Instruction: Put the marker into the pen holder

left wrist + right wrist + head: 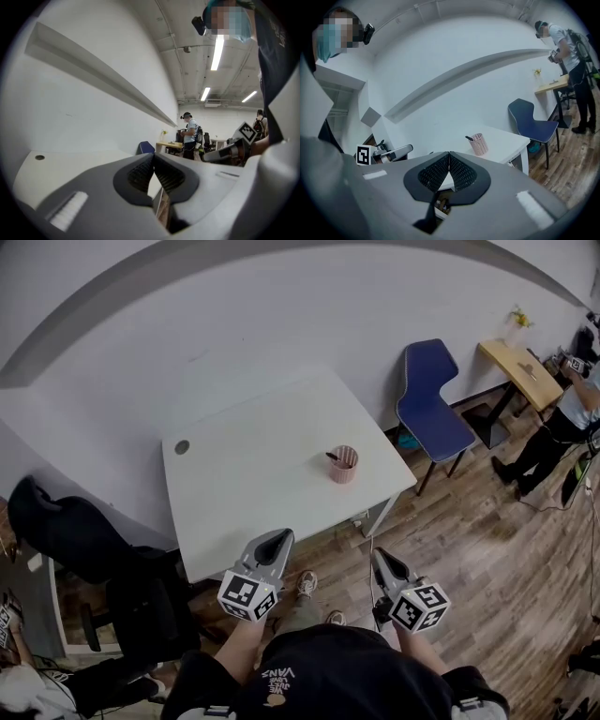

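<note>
Head view: marker (333, 457) already leaning inside pen holder (344, 469), near right edge of desk (253, 465). Well ahead of left gripper (283, 535), nearer to right gripper (378, 553). Both pairs of fingers pressed together, nothing between.

the left gripper (153, 159) was seen with its jaws pressed together, nothing held between them. beyond it, a white table (70, 161), a blue chair (146, 147) and a standing person (190, 133) were shown.

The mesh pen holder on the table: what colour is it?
Pale pink mesh pen holder; clearest in the right gripper view.
</note>
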{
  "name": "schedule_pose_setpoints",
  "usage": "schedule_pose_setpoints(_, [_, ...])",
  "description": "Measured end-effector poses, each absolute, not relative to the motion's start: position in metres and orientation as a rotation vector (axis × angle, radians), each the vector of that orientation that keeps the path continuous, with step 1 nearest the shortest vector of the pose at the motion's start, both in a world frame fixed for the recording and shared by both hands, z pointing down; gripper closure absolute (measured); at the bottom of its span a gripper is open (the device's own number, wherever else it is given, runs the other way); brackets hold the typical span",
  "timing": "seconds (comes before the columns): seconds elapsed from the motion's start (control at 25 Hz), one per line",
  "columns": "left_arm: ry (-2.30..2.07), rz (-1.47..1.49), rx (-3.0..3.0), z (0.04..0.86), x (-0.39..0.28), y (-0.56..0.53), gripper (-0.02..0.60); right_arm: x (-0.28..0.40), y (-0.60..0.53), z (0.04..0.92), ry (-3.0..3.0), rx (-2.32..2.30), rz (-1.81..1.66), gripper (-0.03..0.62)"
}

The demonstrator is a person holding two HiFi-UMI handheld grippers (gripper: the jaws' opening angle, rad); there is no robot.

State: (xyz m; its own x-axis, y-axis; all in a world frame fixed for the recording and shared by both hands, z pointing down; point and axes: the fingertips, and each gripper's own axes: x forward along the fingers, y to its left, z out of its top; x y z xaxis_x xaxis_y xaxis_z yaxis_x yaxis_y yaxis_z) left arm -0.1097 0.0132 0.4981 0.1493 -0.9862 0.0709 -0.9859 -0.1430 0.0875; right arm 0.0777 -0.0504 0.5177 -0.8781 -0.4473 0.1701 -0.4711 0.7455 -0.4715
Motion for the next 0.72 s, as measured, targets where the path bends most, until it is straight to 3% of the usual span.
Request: schedule_pose_setpoints(0.72, [-2.016, 0.011, 2.177, 0.518, -0.109, 0.066, 0.529, 0.071, -0.037, 0.533, -2.847, 0.702, 0.796, 0.592])
